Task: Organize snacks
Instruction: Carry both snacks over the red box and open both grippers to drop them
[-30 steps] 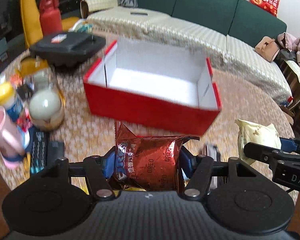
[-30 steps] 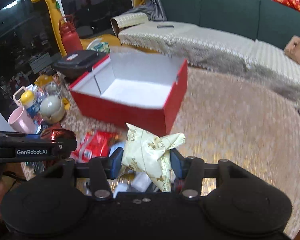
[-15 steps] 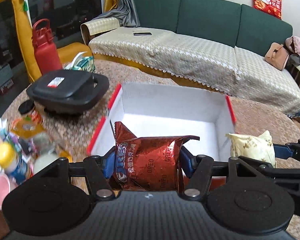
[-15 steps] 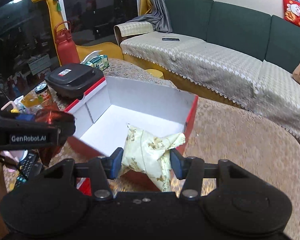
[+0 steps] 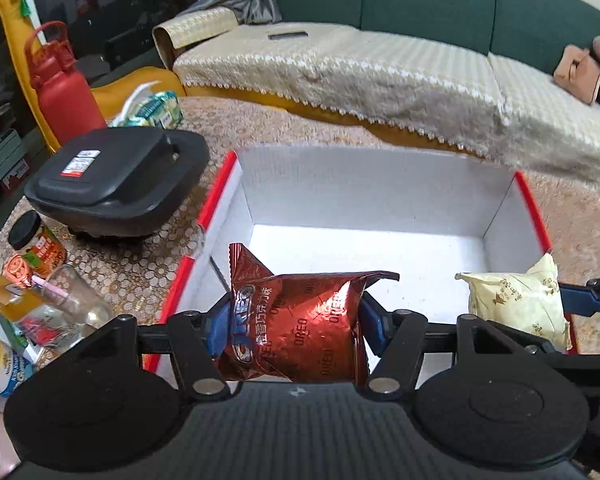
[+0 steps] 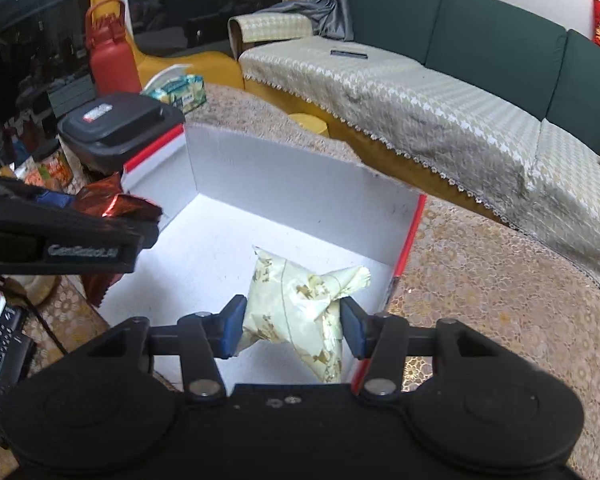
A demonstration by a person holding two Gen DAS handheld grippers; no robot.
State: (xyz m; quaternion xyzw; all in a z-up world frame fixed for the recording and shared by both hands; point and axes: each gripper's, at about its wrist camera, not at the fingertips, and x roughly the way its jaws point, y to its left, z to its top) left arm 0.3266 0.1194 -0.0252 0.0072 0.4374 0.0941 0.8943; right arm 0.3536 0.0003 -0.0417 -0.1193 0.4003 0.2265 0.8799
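My left gripper (image 5: 294, 326) is shut on a red Oreo packet (image 5: 300, 332) and holds it over the near edge of the open red box (image 5: 364, 192) with a white inside. My right gripper (image 6: 292, 326) is shut on a pale yellow snack packet (image 6: 300, 312) and holds it above the box floor (image 6: 204, 264), near the box's right wall. The yellow packet also shows in the left wrist view (image 5: 516, 304), and the Oreo packet in the right wrist view (image 6: 112, 202). The box holds nothing else that I can see.
A black lidded container (image 5: 116, 184) stands left of the box. A red bottle (image 5: 60, 84), jars and a glass (image 5: 72, 300) crowd the table's left side. A remote (image 6: 0, 352) lies at the near left. A sofa (image 5: 380, 72) runs behind the round table.
Both grippers moved forward with their packets, from the table in front of the box to over its open top. Both grips stayed shut.
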